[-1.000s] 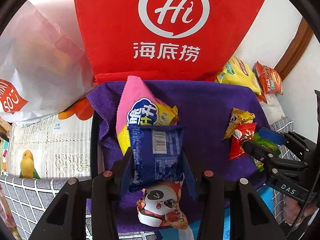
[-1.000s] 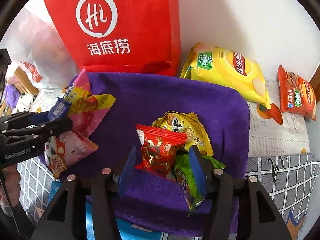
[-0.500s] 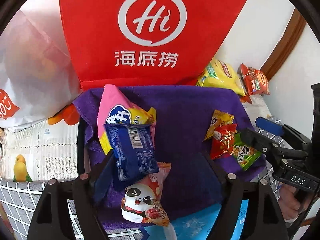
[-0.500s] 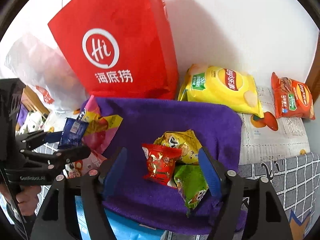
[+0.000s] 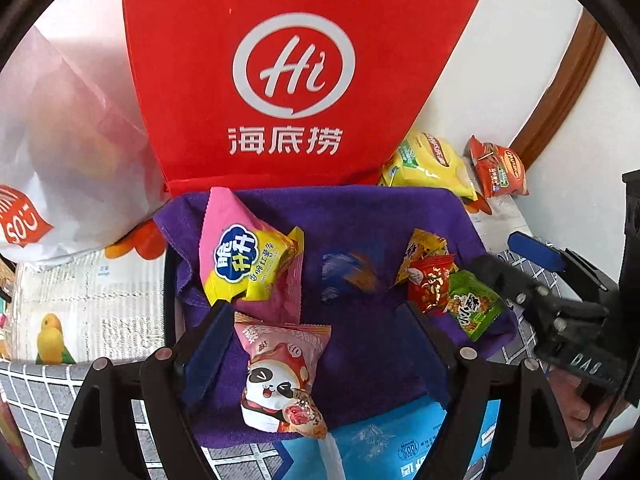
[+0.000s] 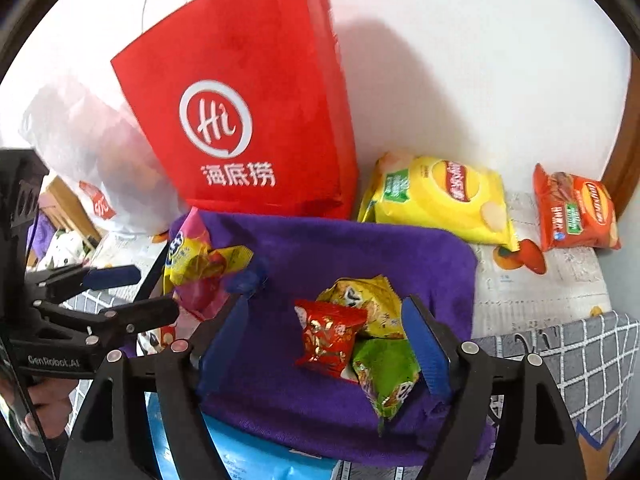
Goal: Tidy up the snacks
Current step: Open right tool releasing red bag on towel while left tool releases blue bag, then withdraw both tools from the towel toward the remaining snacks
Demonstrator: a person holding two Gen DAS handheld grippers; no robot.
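A purple cloth holds two snack piles. On its left lie a pink and yellow packet and a panda packet. On its right lie a yellow packet, a red packet and a green packet. A blue packet shows as a motion blur at the cloth's middle. My left gripper is open and empty above the panda packet. My right gripper is open, its jaws either side of the red packet and green packet.
A red Hi bag stands behind the cloth, a white plastic bag to its left. A yellow chip bag and an orange chip bag lie at the back right. A light blue pack lies under the cloth's front edge.
My left gripper opened and let go of the blue packet, which now blurs at the cloth's middle. My right gripper opened wider and drew back and up.
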